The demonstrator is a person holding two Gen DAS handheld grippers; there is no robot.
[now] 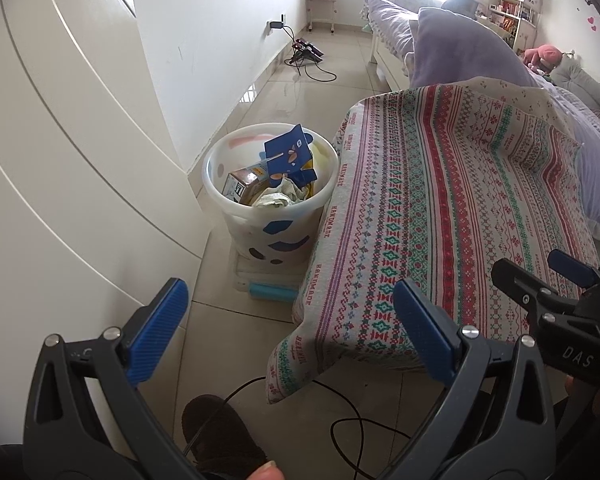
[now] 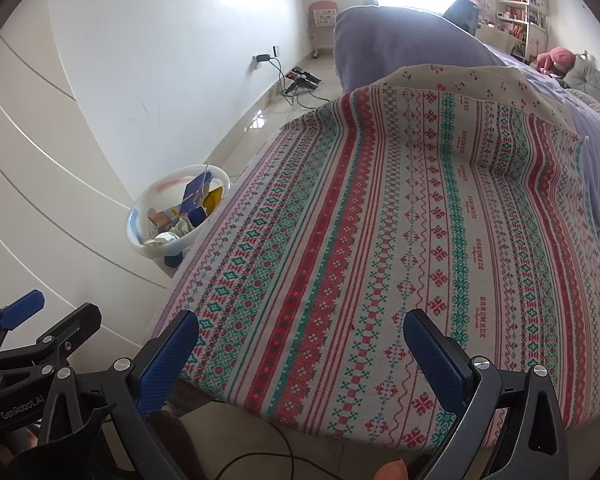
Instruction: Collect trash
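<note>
Left gripper (image 1: 288, 324) and right gripper (image 2: 300, 354): jaws apart, empty. Bin (image 1: 236, 204) holds trash beside the table's (image 2: 380, 240) left edge.

Both grippers, the left gripper (image 1: 290, 320) and the right gripper (image 2: 300, 344), have dark grey frames, shiny round screws and bumpy blue pads (image 1: 158, 330).

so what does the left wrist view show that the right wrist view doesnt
Only the left wrist view shows the blue spots on the bin's side, the teal block at its base and a dark slipper. Only the right wrist view shows the patterned cloth's near edge. Both share the bin full of trash, the cloth, the purple pillow and both open tongs, left and right.
</note>
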